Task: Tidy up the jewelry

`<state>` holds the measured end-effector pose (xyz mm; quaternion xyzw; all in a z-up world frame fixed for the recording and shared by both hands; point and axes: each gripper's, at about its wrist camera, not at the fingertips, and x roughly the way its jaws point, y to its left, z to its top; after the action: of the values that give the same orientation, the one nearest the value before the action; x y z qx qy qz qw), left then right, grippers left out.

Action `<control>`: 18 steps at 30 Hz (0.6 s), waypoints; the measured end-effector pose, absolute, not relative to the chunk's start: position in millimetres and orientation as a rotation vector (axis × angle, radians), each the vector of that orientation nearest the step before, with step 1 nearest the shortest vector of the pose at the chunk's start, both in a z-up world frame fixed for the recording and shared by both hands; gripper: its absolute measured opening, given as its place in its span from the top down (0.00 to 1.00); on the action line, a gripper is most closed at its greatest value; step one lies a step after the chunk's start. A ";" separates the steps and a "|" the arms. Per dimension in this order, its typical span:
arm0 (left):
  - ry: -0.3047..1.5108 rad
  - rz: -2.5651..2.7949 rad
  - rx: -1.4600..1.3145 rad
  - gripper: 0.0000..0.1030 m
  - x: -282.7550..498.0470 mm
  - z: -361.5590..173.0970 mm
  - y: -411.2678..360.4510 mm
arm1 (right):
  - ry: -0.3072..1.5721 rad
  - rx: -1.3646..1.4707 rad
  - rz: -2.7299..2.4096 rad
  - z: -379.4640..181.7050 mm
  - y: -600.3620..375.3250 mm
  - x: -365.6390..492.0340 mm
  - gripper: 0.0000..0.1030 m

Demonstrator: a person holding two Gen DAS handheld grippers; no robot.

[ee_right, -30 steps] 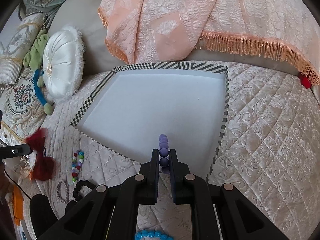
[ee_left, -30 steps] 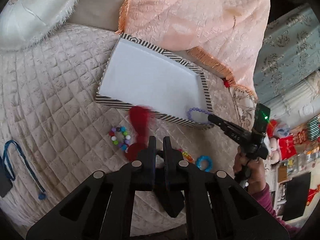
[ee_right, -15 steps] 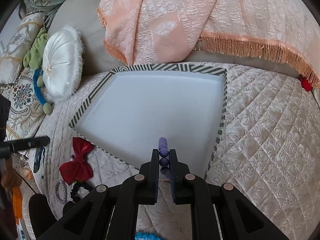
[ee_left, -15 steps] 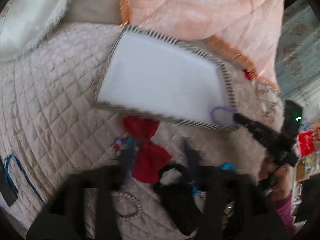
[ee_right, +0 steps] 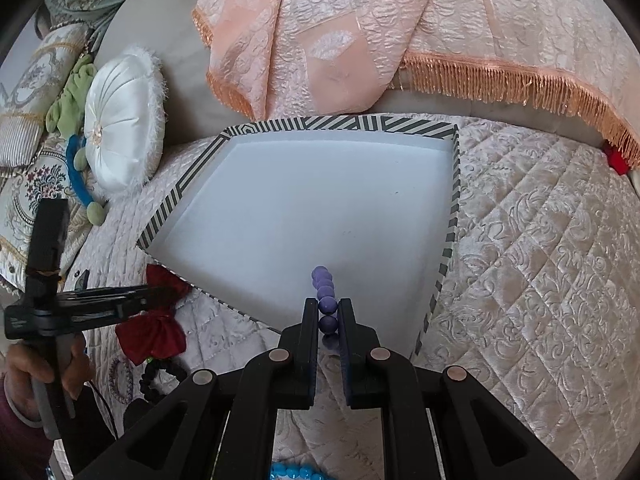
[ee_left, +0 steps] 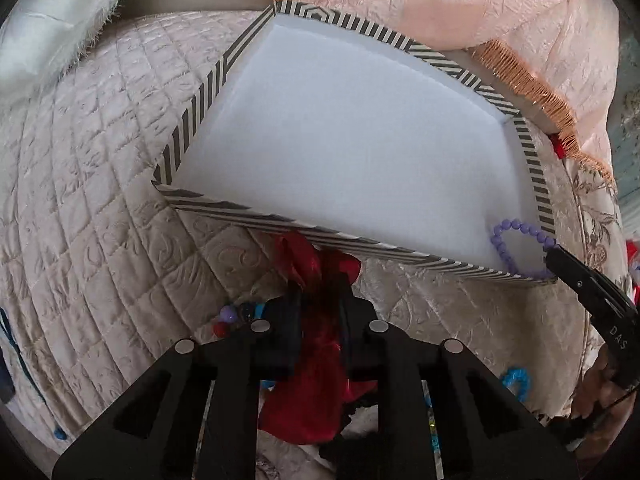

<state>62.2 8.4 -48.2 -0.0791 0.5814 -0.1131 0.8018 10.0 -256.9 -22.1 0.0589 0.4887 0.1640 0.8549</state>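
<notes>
Now the left gripper [ee_left: 318,300], having dropped and regrasped, pinches the red fabric bow [ee_left: 316,380] at six o'clock; the right gripper [ee_right: 328,316] still pinches the purple bead bracelet [ee_right: 325,294] over the striped-rim white tray [ee_right: 454,216].

A bed is covered by a quilted cream spread [ee_right: 540,248]. On it a striped tray [ee_right: 451,236] is laid, with a red bow [ee_right: 154,332], multicoloured beads [ee_left: 236,316] and a blue bracelet [ee_left: 518,382] just beside its near edge. A white cushion [ee_right: 124,120] is set at the far left, and a peach fringed throw [ee_right: 360,20] is draped behind the tray.
</notes>
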 end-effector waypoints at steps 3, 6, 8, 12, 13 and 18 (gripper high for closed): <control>1.213 -0.269 -0.187 0.93 56.7 -33.1 13.4 | 1.012 0.125 0.351 -18.5 -257.8 7.9 0.92; 1.176 -0.314 -0.218 0.93 49.3 -8.2 18.7 | 0.990 0.151 0.376 -9.8 -259.1 5.5 0.92; 1.147 -0.328 -0.234 0.93 50.3 8.5 21.8 | 0.974 0.161 0.386 -4.0 -258.4 5.4 0.92; 1.095 -0.311 -0.279 0.93 71.2 28.7 23.5 | 0.979 0.185 0.380 -5.5 -258.0 10.7 0.92; 1.089 -0.301 -0.297 0.93 79.9 27.4 23.7 | 0.987 0.193 0.371 -9.0 -259.2 13.0 0.92; 1.094 -0.232 -0.387 0.93 125.4 -0.7 29.4 | 1.021 0.217 0.287 -25.4 -271.9 21.9 0.92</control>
<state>125.4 29.4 -0.7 -0.1826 0.5157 -0.1092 0.8299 21.9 -271.9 -25.4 0.1034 0.4859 0.1364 0.8571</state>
